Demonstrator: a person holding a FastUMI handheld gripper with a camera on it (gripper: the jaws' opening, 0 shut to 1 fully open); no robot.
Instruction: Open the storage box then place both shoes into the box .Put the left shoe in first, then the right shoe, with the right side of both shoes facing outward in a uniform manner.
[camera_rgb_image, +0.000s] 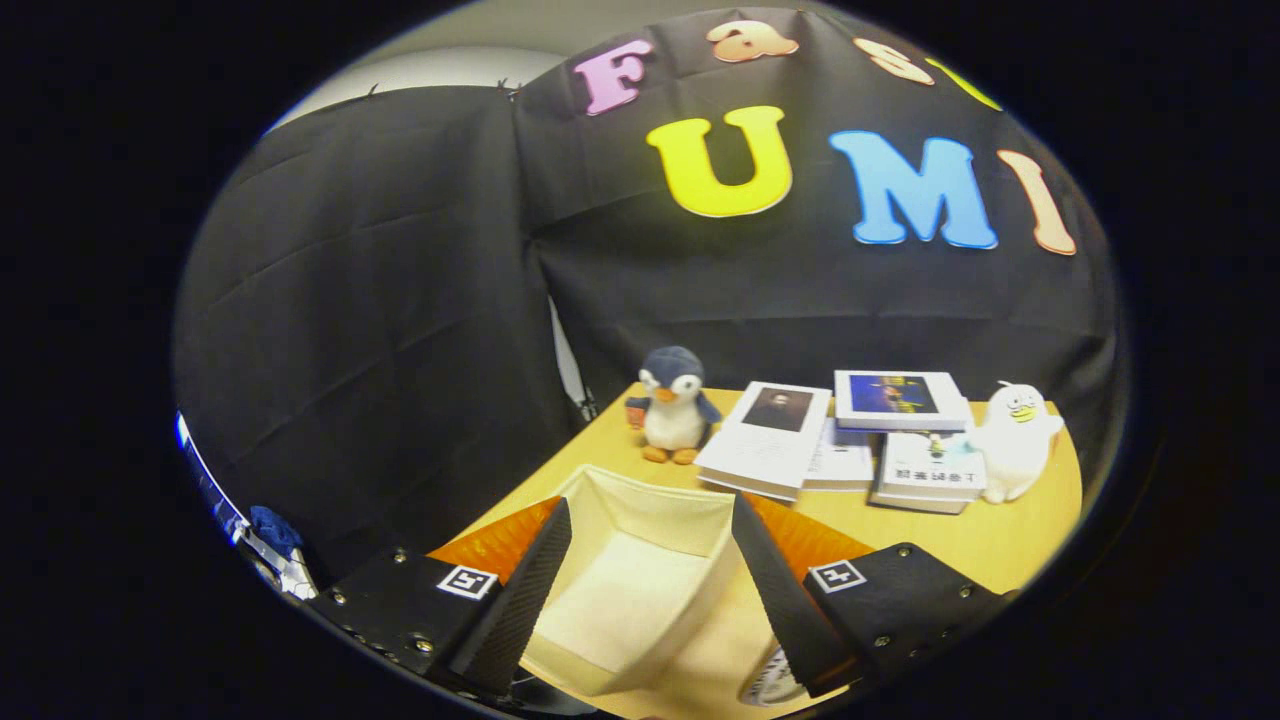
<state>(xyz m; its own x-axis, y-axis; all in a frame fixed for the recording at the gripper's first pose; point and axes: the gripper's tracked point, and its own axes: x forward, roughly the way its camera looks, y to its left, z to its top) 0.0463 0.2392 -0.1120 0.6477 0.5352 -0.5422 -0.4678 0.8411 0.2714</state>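
Note:
The storage box (640, 510) stands open on the wooden table, cream fabric inside, with orange flaps spread on both sides. My gripper (650, 590) hangs above the box, open, its fingers spread to either side of the opening with nothing between them. The box's cream floor shows bare between the fingers. A round white thing (770, 682) peeks out under the right finger; I cannot tell what it is.
Beyond the box a plush penguin (672, 405) stands at the table's far edge. To its right lie stacked books (845, 440) and a white plush duck (1018, 440). Black cloth walls close the back and left. A blue and white object (272, 540) sits low at the left.

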